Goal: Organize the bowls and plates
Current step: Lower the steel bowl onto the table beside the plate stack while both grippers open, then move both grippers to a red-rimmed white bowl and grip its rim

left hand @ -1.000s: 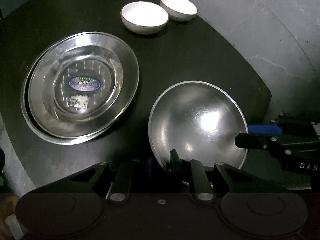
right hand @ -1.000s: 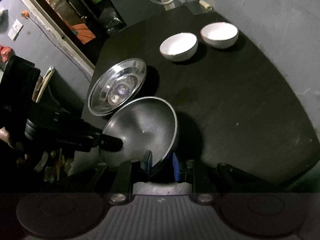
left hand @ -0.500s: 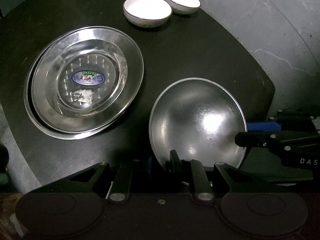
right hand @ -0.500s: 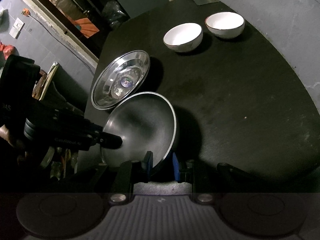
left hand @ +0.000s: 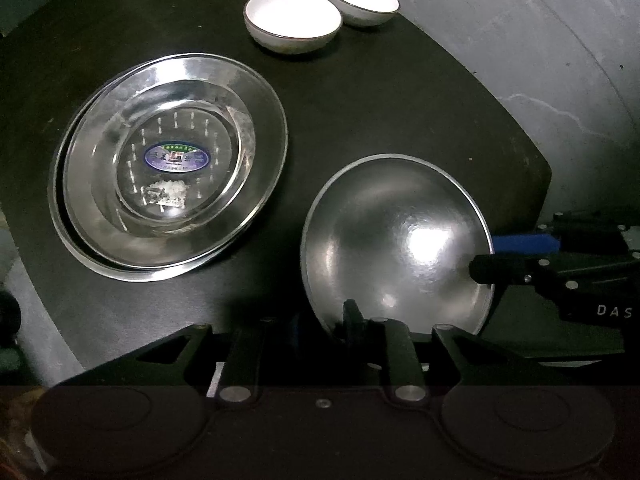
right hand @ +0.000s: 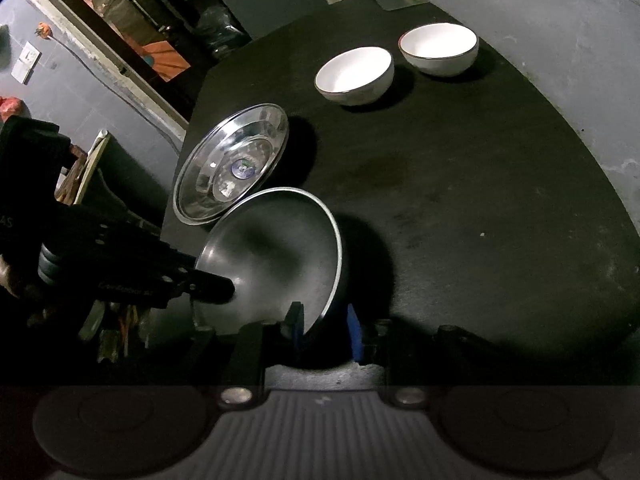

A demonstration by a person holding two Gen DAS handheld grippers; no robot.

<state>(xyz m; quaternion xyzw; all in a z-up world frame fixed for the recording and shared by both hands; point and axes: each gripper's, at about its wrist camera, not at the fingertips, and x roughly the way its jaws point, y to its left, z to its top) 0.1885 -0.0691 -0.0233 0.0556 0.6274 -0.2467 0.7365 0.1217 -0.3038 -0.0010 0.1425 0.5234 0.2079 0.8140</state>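
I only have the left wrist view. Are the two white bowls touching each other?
Observer: No. The right wrist view shows the near white bowl and far white bowl apart, with dark table between.
Operator: How is the right side holding?
Observer: The right gripper has its jaws astride the steel bowl rim, one inside, blue pad outside.
Operator: Is it sitting flat?
Observer: No, it's tilted, with a broad shadow on the table beside it.
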